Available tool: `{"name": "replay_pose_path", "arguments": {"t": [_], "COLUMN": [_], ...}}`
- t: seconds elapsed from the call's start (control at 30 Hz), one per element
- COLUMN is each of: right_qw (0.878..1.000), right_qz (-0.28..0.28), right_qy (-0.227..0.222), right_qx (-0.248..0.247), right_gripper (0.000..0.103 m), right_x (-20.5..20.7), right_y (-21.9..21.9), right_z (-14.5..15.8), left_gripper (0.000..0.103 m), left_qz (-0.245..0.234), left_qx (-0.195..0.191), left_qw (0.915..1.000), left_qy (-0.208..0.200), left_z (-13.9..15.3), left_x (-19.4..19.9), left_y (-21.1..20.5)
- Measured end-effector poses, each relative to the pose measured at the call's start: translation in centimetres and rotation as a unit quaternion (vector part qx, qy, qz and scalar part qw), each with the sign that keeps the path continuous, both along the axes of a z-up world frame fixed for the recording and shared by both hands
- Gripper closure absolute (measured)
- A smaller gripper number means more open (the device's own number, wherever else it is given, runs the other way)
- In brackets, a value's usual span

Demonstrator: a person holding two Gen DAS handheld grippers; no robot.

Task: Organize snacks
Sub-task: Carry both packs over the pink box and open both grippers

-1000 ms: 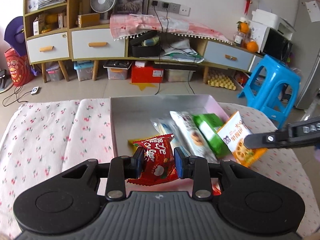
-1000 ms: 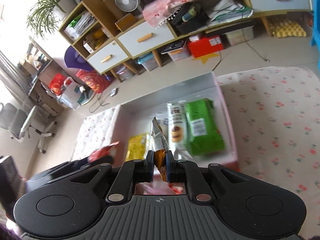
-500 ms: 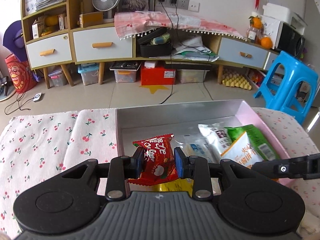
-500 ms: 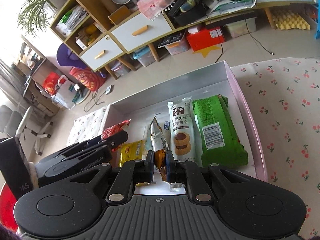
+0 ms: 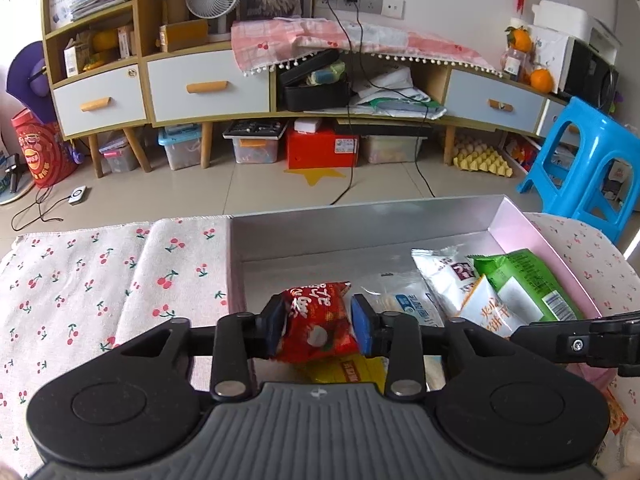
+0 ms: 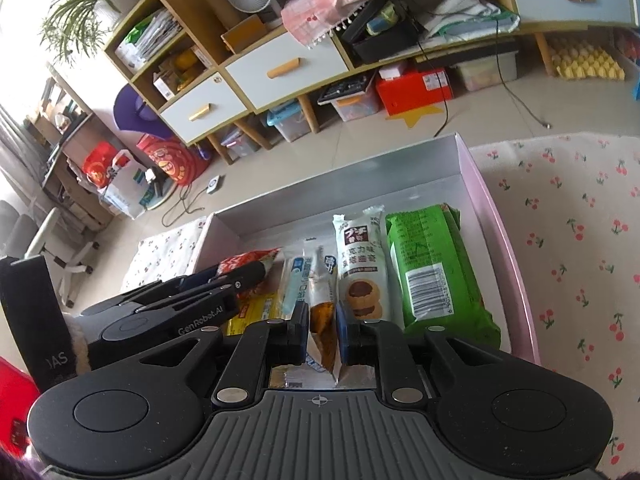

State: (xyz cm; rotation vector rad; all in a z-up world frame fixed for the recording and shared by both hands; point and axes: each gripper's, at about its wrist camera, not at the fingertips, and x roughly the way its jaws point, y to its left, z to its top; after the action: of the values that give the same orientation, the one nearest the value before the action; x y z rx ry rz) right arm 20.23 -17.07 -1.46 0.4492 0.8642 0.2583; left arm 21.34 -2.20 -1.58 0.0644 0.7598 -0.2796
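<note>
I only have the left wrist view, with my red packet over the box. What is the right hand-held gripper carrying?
Observer: An orange packet stands edge-on between the fingers of the right hand-held gripper, over the box. Its jaws are opening.
Operator: What lies just right of that packet?
Observer: A white cookie packet, chocolate cookies pictured at its near end. Next comes the green packet, barcode up, nearest the pink wall. Both lie lengthwise.
</note>
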Motion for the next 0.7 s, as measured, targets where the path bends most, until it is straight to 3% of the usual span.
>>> {"name": "replay_pose_path", "arguments": {"t": [0.07,0.3,0.4,0.53,0.7], "right_qw": [1.0,0.999,0.999,0.997,0.996], "right_qz": [0.004,0.009,0.011,0.0,-0.014], "right_qy": [0.0,-0.023,-0.034,-0.046,-0.047], "right_qx": [-0.006,-0.023,-0.04,-0.061,-0.075], "right_gripper": [0.082,0.041,0.03,0.023,0.018], "right_x": [0.1,-1.2,-2.1,-3.8,-5.8], "right_y": [0.2,0.4,0.4,0.1,-0.3], "right_z": [0.1,1.8,3.0,4.3,4.9], "left_gripper": [0.061,0.035,0.024,0.012,0.007], "left_qz": [-0.001,0.006,0.014,0.026,0.037], "left_qx": [-0.011,-0.026,-0.025,-0.017,-0.015], "left_qw": [0.9999,0.9996,0.9996,0.9994,0.9986], "left_qy": [0.001,-0.002,0.003,0.013,0.035], "left_z": [0.2,1.4,2.3,3.3,4.2], "left_x": [-0.1,-1.4,-2.3,-3.5,-5.3], "left_y": [0.3,0.5,0.4,0.2,0.3]}}
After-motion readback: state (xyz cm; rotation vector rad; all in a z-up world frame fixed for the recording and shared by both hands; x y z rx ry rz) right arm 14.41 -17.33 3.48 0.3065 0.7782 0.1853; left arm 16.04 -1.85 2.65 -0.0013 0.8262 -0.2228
